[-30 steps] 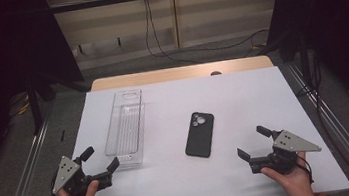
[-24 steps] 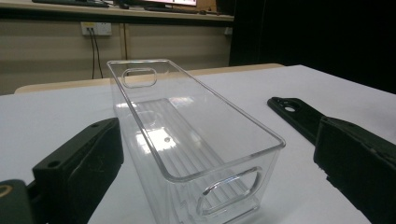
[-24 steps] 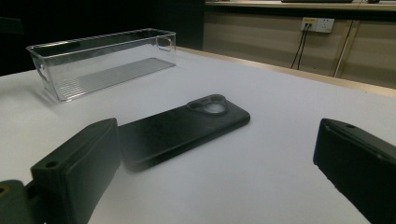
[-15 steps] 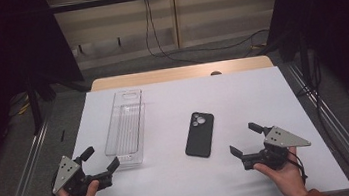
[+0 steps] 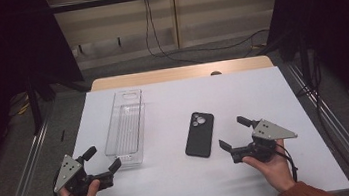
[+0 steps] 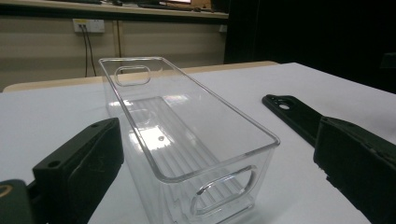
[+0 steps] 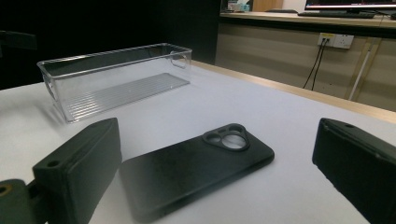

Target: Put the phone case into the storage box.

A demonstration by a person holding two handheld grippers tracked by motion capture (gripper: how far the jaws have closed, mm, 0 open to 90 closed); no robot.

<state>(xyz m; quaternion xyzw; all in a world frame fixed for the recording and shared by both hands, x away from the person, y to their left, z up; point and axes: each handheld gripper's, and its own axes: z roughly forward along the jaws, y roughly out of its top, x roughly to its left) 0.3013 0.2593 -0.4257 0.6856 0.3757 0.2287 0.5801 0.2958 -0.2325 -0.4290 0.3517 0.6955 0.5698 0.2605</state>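
- Matte black slab phone (image 5: 200, 134), round camera rings, at nine o'clock of right gripper (image 5: 233, 135), jaws apart.
- Clear ribbed rectangular bin (image 5: 125, 126) at twelve o'clock of left gripper (image 5: 102, 159), jaws apart.

A lab-like recording booth: black curtains (image 5: 4, 43) flank a white-covered surface (image 5: 164, 109), dangling black cables (image 5: 149, 25) and wall sockets (image 6: 88, 25) behind.

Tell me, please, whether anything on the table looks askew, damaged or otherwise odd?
Nothing stands out. The clear bin stands upright and empty, the black phone lies flat, camera side up, apart from it, and both tongs, left and right, are open and touch nothing.
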